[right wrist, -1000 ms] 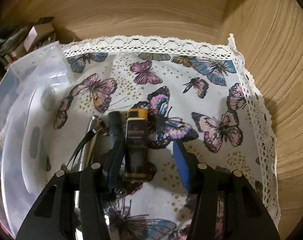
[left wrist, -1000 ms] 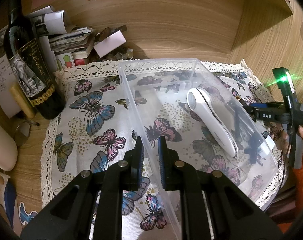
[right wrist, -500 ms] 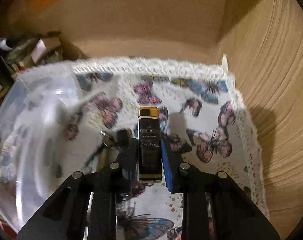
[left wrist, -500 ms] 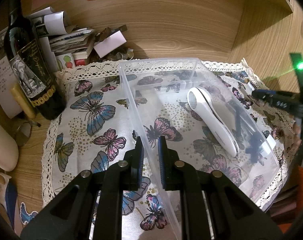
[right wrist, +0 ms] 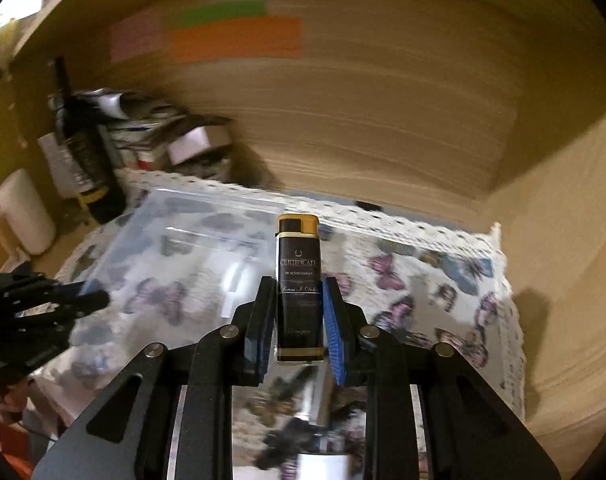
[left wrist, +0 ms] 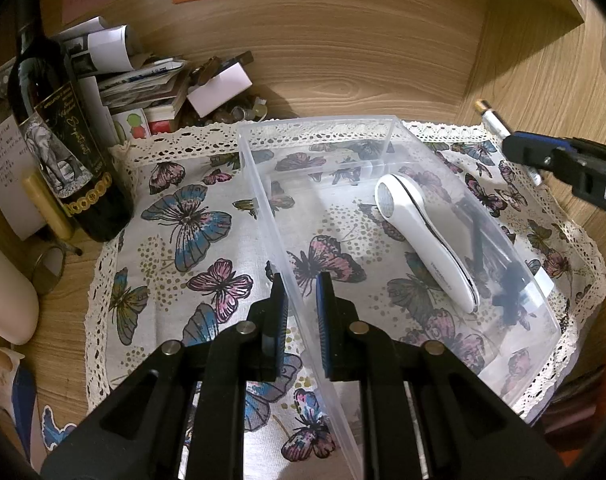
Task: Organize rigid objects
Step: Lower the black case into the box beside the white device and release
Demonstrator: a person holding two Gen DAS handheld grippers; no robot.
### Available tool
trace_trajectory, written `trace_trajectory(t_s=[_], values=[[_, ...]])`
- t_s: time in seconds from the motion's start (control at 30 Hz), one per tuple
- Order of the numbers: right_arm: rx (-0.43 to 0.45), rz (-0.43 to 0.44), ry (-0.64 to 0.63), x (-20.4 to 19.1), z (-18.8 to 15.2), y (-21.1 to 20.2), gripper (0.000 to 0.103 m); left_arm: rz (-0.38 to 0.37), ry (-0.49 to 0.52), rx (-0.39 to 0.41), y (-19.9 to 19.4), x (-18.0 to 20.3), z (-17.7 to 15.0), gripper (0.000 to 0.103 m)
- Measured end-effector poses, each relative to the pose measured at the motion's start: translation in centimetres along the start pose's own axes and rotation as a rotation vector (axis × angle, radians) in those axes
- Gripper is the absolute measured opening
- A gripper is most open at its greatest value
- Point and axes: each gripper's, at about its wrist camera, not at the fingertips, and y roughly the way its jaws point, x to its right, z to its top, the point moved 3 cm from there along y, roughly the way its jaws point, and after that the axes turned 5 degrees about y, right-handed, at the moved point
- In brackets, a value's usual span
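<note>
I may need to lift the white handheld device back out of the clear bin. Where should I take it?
Grip the white device across its narrow waist just behind the round head, coming straight down from above; it lies flat in the clear bin, whose walls block a sideways approach.

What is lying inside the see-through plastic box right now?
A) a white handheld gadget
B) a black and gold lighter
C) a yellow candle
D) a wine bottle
A: the left wrist view shows a white handheld gadget lying on the floor of the clear plastic box; the wine bottle stands outside it on the left, and the black and gold lighter is pinched in the right gripper.
</note>
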Motion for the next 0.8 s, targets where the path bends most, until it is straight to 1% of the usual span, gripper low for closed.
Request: trace_trajectory(t_s=[0.17,0.4,0.73,0.8], values=[[-0.031,0.045,-0.048,-2.6,-0.2,1.1,0.021,-0.001,0.0,0.0,0.0,0.0,0.0,0.014],[-0.091,0.079,-0.092,-5.1,-0.8,2.9,0.021,0.0,0.002,0.001,0.0,0.1,0.1,0.014],[-0.206,0.097,-0.131,-6.6,-1.8,5.9,0.021,-0.003,0.0,0.005,0.0,0.3,0.2,0.014],[-0.217,0.093,-0.136,-6.7,-1.9,6.2,0.022,-0.003,0.0,0.005,0.0,0.3,0.2,0.014]])
